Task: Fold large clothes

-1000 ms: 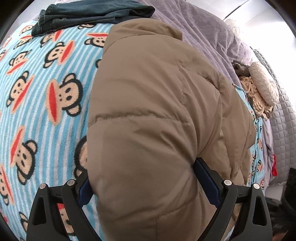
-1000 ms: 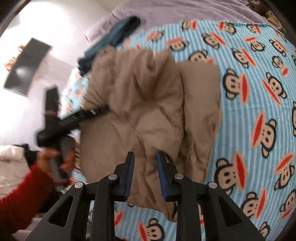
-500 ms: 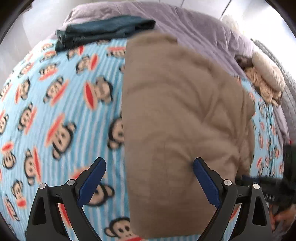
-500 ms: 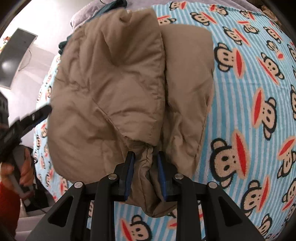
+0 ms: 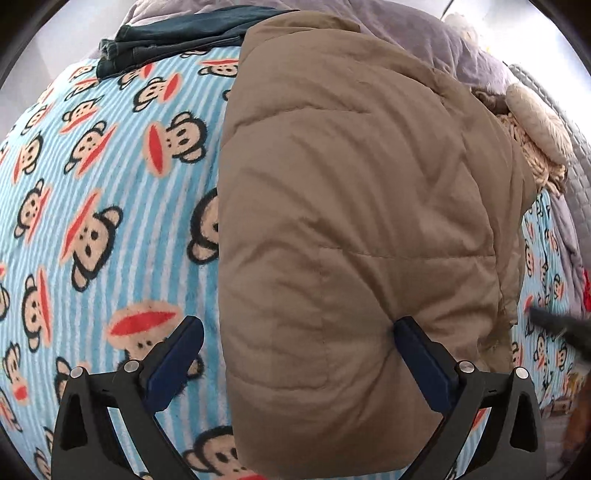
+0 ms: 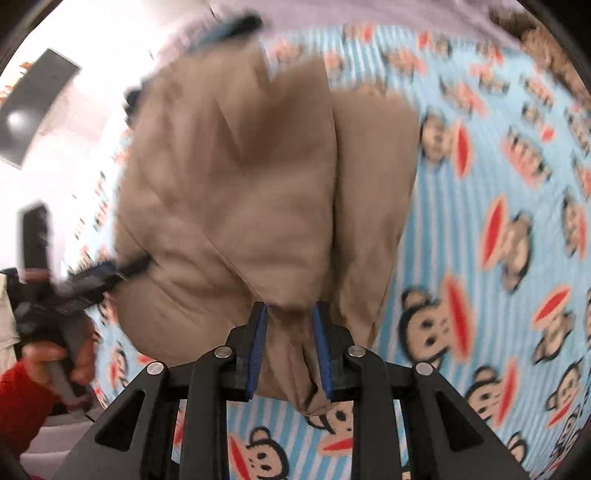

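Observation:
A tan puffer jacket (image 5: 351, 206) lies folded in a thick bundle on a bed covered by a blue striped monkey-print blanket (image 5: 92, 192). My left gripper (image 5: 295, 332) is open wide; its right finger presses the bundle's near edge, its left finger is over the blanket. In the right wrist view the jacket (image 6: 240, 192) shows as two folded panels. My right gripper (image 6: 288, 314) has its jaws narrowly apart around the jacket's bunched near edge. The left gripper (image 6: 122, 269) touches the jacket's left side there.
Folded dark jeans (image 5: 177, 37) lie at the far edge of the blanket (image 6: 498, 258). A grey-purple cover (image 5: 424, 33) lies behind. A woven cushion and rope item (image 5: 532, 125) sit at the right. A dark panel (image 6: 37, 107) hangs on the white wall.
My left gripper came back down against the jacket's near edge after lifting away. My right gripper pulled back a little and its jaws widened slightly around the bunched fabric; that view is now blurred.

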{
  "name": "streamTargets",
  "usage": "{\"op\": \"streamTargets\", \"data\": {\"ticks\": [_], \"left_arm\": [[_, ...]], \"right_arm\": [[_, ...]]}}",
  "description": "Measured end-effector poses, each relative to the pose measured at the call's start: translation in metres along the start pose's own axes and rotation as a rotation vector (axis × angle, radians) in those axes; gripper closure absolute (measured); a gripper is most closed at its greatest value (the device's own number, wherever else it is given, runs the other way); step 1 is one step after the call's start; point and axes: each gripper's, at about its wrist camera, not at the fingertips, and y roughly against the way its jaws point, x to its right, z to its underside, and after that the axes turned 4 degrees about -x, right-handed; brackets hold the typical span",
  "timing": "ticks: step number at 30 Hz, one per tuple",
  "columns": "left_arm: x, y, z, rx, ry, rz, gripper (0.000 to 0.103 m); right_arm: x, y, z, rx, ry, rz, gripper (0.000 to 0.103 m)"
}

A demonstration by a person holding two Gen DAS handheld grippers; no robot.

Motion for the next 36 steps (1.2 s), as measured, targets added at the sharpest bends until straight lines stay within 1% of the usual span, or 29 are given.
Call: {"op": "streamTargets", "data": {"ticks": [2, 3, 6, 8, 9, 11, 14, 19, 21, 25, 26, 27, 28, 29, 30, 33, 34, 35, 36], "left_arm": [[0.003, 0.001, 0.000, 0.002, -0.012, -0.012, 0.000], [0.003, 0.001, 0.000, 0.002, -0.014, -0.016, 0.000], [0.004, 0.001, -0.001, -0.004, -0.006, -0.020, 0.000], [0.002, 0.002, -0.002, -0.007, 0.000, -0.018, 0.000], [0.002, 0.002, -0.002, -0.009, 0.003, -0.015, 0.000], [0.003, 0.002, -0.003, -0.012, 0.004, -0.006, 0.000], [0.008, 0.001, -0.004, -0.010, -0.004, -0.010, 0.000], [0.012, 0.001, -0.006, -0.017, -0.008, -0.029, 0.000], [0.013, 0.005, -0.005, -0.020, -0.007, -0.045, 0.000], [0.015, 0.019, -0.001, -0.009, -0.010, -0.079, 0.000], [0.017, 0.023, 0.001, -0.007, -0.013, -0.090, 0.000], [0.018, 0.027, 0.003, -0.007, -0.012, -0.102, 0.000], [0.018, 0.031, 0.005, -0.006, -0.009, -0.109, 0.000], [0.019, 0.035, 0.007, 0.001, -0.006, -0.112, 0.000], [0.020, 0.042, 0.010, 0.018, -0.001, -0.116, 0.000], [0.024, 0.063, 0.018, 0.071, 0.015, -0.114, 0.000], [0.025, 0.070, 0.020, 0.082, 0.027, -0.107, 0.000], [0.025, 0.075, 0.022, 0.084, 0.035, -0.100, 0.000], [0.027, 0.082, 0.024, 0.087, 0.045, -0.096, 0.000]], "right_arm": [[0.000, 0.014, -0.021, 0.075, -0.011, 0.027, 0.076], [0.000, 0.013, -0.032, 0.094, -0.025, 0.038, 0.076], [0.006, -0.008, -0.061, 0.086, -0.066, 0.082, 0.076], [0.015, -0.039, -0.076, 0.036, -0.103, 0.111, 0.076], [0.015, -0.039, -0.076, 0.036, -0.103, 0.111, 0.076], [0.031, -0.079, -0.082, -0.033, -0.151, 0.115, 0.076], [0.037, -0.098, -0.087, -0.058, -0.167, 0.116, 0.076], [0.038, -0.097, -0.086, -0.073, -0.175, 0.111, 0.076], [0.036, -0.093, -0.085, -0.073, -0.177, 0.107, 0.074], [0.028, -0.065, -0.073, -0.069, -0.181, 0.098, 0.071], [0.026, -0.058, -0.068, -0.069, -0.182, 0.095, 0.066], [0.024, -0.053, -0.065, -0.068, -0.182, 0.090, 0.058], [0.020, -0.045, -0.059, -0.064, -0.179, 0.082, 0.053], [0.015, -0.037, -0.052, -0.060, -0.169, 0.075, 0.046], [0.011, -0.031, -0.048, -0.058, -0.162, 0.073, 0.041], [-0.004, -0.008, -0.029, -0.045, -0.145, 0.070, 0.032], [-0.010, -0.001, -0.025, -0.036, -0.137, 0.074, 0.029], [-0.013, 0.005, -0.021, -0.028, -0.130, 0.079, 0.023], [-0.018, 0.013, -0.016, -0.014, -0.120, 0.084, 0.022]]}}
